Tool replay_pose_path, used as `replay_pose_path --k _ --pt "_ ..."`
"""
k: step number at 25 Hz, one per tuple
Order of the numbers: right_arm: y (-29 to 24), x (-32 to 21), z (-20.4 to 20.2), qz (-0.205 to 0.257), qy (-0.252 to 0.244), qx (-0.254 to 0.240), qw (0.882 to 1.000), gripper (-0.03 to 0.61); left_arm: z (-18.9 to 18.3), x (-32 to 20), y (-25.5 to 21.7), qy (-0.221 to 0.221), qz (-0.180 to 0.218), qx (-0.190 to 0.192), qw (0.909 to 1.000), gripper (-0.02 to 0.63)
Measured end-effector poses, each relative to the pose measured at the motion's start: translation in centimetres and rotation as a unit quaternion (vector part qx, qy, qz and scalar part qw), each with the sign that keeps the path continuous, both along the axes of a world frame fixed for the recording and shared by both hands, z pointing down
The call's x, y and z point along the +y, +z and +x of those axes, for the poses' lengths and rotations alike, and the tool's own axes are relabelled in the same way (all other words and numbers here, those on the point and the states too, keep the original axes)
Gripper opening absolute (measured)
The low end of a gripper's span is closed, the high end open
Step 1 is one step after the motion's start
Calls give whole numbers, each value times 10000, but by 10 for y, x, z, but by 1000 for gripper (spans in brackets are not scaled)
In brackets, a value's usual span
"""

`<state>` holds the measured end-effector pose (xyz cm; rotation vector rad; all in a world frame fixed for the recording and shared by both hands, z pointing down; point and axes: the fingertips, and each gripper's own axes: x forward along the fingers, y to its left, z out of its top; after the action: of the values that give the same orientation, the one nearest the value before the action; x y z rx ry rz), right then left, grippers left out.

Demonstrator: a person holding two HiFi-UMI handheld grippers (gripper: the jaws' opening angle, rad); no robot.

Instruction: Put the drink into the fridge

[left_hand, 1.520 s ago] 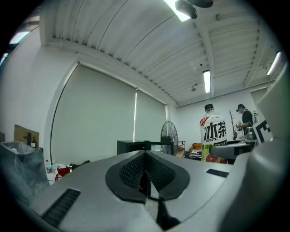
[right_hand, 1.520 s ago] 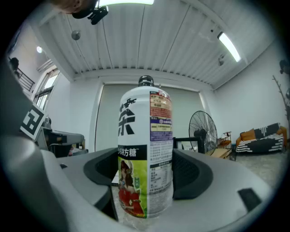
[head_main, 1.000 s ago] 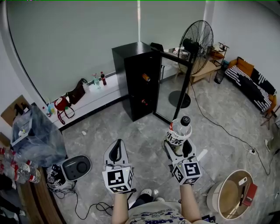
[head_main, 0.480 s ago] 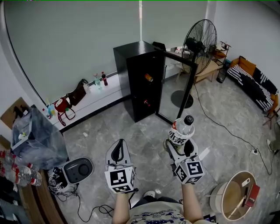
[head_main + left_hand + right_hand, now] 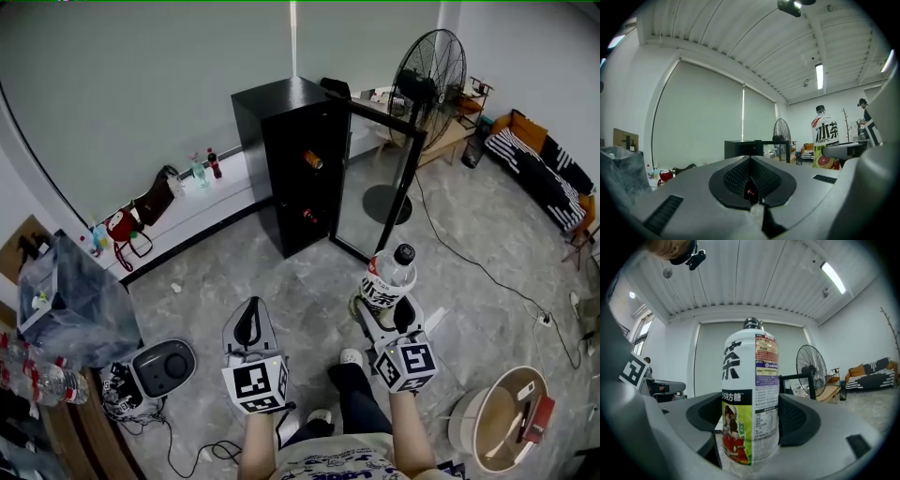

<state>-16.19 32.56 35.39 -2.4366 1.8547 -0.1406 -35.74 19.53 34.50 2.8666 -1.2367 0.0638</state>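
**Bottle in grip, one step closer to the open fridge**

Since a second ago the person has put a foot forward. A dark trouser leg and a light shoe (image 5: 351,357) now show between the grippers, and the black fridge (image 5: 281,131) sits a little further left in the head view.

The right gripper (image 5: 384,307) has its fingers clenched on the lower half of the drink bottle (image 5: 386,278). The bottle stands upright, cap up, still well short of the fridge. The left gripper (image 5: 248,326) has its fingers pressed together on nothing.

The step in hand looks like the carry. To do it well, the bottle should stay upright and the grip firm. The approach should run straight at the fridge's open front, clear of the glass door (image 5: 375,178) that stands swung out on the side toward the standing fan (image 5: 427,80). The free left gripper could steady that door if it swings.

Inside the fridge, one drink (image 5: 313,160) lies on an upper shelf and another (image 5: 307,217) on a lower one. Both are too small to identify. The rest of the interior is dark, so free space cannot be judged yet.
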Motion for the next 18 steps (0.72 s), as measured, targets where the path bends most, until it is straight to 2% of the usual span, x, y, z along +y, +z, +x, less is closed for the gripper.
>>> replay_pose_path --k 7,18 --pt "12 -56 69 -41 -180 -12 9998 360 58 -52 9 -321 -18 11 9995 5" --pt "1 -168 220 -69 -752 134 9971 360 190 -145 1 -986 -74 114 9950 5"
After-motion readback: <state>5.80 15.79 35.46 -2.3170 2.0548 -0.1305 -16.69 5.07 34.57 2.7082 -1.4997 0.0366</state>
